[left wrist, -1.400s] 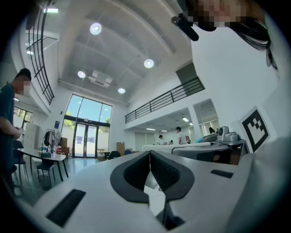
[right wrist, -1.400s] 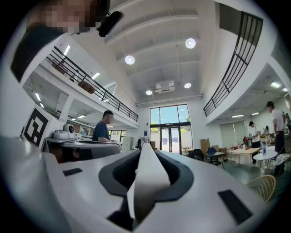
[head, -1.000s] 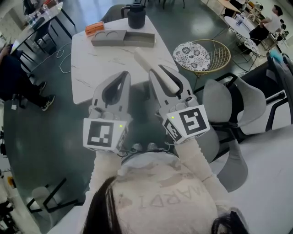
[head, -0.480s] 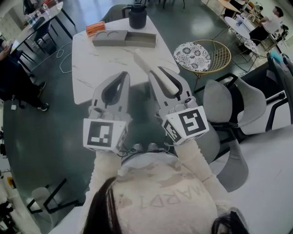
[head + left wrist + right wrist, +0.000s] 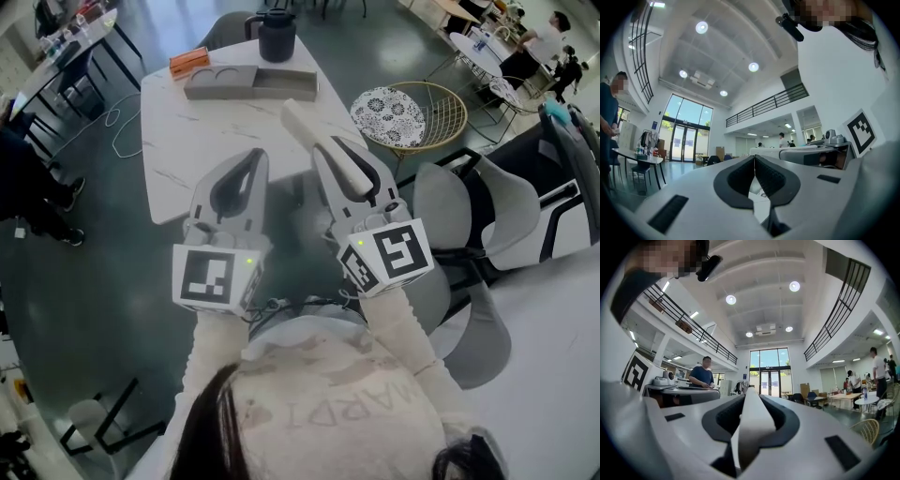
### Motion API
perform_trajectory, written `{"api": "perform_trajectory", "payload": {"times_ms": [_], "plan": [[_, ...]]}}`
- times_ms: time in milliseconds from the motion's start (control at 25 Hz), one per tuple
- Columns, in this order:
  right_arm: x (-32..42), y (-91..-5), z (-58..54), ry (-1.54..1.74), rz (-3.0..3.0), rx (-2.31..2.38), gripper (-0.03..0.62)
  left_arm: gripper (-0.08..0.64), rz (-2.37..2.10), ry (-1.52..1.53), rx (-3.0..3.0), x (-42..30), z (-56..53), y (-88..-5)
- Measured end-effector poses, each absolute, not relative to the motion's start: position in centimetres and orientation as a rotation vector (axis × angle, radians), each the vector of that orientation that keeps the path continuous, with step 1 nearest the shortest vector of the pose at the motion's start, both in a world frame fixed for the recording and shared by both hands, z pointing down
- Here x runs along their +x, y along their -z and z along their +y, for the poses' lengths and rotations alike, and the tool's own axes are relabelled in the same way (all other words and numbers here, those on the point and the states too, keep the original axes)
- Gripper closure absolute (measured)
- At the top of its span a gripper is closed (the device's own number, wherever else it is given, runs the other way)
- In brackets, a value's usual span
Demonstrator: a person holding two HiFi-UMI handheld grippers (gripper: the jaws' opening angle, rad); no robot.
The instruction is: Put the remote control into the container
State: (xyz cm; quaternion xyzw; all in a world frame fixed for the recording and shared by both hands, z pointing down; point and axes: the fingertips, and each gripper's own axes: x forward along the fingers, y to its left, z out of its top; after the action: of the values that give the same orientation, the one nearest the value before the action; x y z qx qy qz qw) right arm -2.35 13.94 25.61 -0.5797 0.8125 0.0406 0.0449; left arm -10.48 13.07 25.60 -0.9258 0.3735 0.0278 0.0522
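- Left gripper [image 5: 251,157]: jaws together, nothing between them, idle at 9 o'clock of its partner.
- Right gripper [image 5: 349,161]: jaws clamped on white remote control [image 5: 314,129], free end poking toward 11 o'clock over table [image 5: 178,150].
- Grey container [image 5: 246,82]: at 12 o'clock on table's far end, well apart from remote.
- Step, by my guess: carrying.
- Next move calls for: reach forward, lower remote into open compartment, release.
- Against second ago: same grip, grippers barely shifted.

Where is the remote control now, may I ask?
In the head view the remote control sits in the right gripper, tip over the table, short of the container.
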Motion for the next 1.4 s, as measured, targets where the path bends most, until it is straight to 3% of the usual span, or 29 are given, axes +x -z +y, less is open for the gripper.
{"api": "perform_trajectory", "payload": {"times_ms": [560, 1400], "plan": [[-0.8, -28.3, 6.7, -0.072, 2.492, -1.821, 0.502, 0.546, 1.133, -0.056, -2.833, -9.9, 7.0, -27.4], [12.4, -34.5, -13.6, 0.109, 2.753, -1.590, 0.502, 0.546, 1.388, -0.028, -2.721, 4.1, -9.1, -26.6]]}}
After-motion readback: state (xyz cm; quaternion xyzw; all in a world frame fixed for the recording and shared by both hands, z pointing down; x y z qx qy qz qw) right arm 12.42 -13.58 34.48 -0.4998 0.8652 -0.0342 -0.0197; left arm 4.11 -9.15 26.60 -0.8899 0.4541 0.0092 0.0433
